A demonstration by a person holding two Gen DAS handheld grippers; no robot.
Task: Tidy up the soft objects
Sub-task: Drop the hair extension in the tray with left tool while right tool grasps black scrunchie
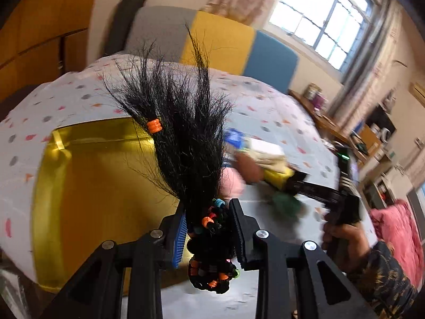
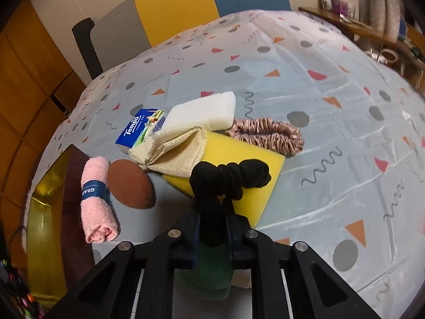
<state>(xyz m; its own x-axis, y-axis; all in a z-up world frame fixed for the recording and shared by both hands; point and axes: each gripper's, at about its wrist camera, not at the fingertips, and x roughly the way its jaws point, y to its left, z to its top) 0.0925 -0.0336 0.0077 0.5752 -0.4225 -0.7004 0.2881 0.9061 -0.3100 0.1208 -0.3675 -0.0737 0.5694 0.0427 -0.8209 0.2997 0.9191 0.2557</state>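
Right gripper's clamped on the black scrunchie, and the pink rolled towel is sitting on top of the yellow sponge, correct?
Not quite. The right gripper is shut on the black scrunchie, but the pink rolled towel lies on the tablecloth beside the brown pad, apart from the yellow sponge. The right wrist view shows it.

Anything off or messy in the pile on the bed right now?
Nothing spilled or damaged. The pile is just untidy: the beige cloth is crumpled, draped over the yellow sponge and tissue pack, and the pink satin scrunchie is wedged against the sponge's far edge.
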